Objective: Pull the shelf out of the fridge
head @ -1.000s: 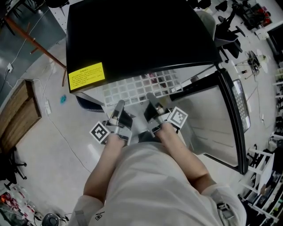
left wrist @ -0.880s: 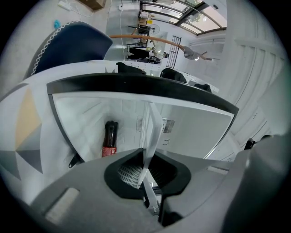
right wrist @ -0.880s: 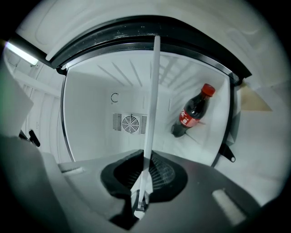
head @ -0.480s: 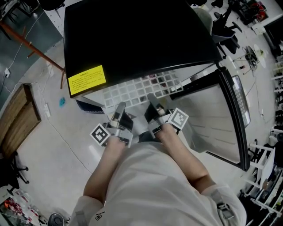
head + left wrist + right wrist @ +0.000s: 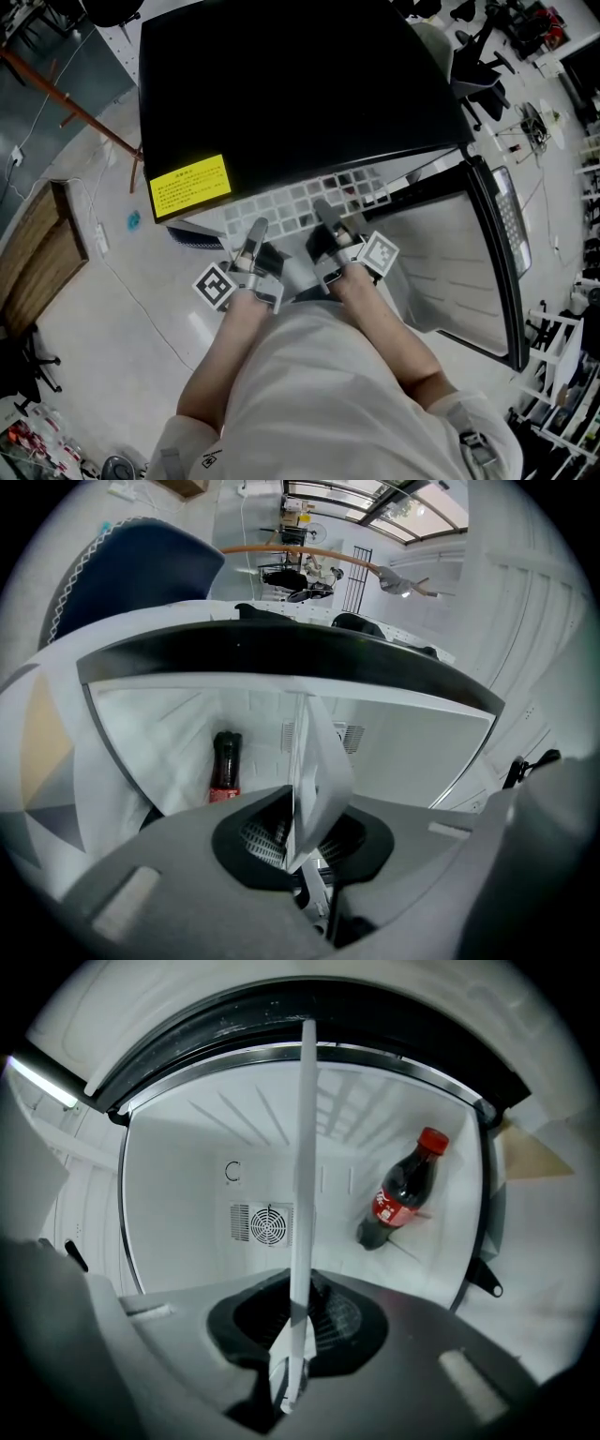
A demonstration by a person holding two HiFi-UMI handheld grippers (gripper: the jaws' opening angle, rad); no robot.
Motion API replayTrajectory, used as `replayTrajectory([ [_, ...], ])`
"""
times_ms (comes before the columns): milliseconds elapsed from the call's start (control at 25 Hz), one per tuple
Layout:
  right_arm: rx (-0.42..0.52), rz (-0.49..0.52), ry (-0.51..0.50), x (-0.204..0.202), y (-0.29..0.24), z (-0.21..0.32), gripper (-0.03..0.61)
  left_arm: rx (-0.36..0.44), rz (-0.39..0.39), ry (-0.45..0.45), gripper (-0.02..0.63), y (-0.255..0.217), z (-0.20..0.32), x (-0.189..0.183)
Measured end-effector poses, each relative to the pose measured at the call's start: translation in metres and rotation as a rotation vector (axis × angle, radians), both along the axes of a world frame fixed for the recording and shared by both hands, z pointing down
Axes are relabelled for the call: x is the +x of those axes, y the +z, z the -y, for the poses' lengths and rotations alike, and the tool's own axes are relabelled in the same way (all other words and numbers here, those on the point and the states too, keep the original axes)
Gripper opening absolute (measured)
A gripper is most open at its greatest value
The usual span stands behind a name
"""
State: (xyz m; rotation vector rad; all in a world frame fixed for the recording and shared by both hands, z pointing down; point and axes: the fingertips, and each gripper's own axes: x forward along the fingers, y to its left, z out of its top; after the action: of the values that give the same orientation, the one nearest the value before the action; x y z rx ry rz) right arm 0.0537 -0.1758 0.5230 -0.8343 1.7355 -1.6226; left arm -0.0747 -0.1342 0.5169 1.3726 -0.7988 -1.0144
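Note:
A white grid shelf sticks out from under the top of a black fridge, whose door stands open to the right. My left gripper is shut on the shelf's front edge, left of the middle. My right gripper sits beside it on the same edge; its jaws are opening slightly, with the shelf still between the pads. The left gripper view shows the shelf edge-on in the jaws, and so does the right gripper view, where the shelf is thin. A cola bottle lies inside the fridge.
A yellow label is stuck on the fridge top's front left corner. A wooden panel and a cable lie on the floor at the left, near a small blue object. A white rack and clutter stand to the right.
The shelf has come slightly further out of the fridge toward the person. Both grippers stay on its front edge.

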Motion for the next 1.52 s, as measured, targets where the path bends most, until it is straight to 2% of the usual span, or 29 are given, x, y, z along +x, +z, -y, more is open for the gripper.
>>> replayTrajectory([
  [560,0.002,-0.001,0.027,0.0,0.003,0.028,0.031,0.022,-0.002,-0.013,0.032,0.0,0.014,-0.004],
  [1520,-0.019,-0.008,0.022,0.004,0.002,0.011,0.028,-0.009,-0.021,-0.002,0.031,-0.002,-0.002,-0.001],
])
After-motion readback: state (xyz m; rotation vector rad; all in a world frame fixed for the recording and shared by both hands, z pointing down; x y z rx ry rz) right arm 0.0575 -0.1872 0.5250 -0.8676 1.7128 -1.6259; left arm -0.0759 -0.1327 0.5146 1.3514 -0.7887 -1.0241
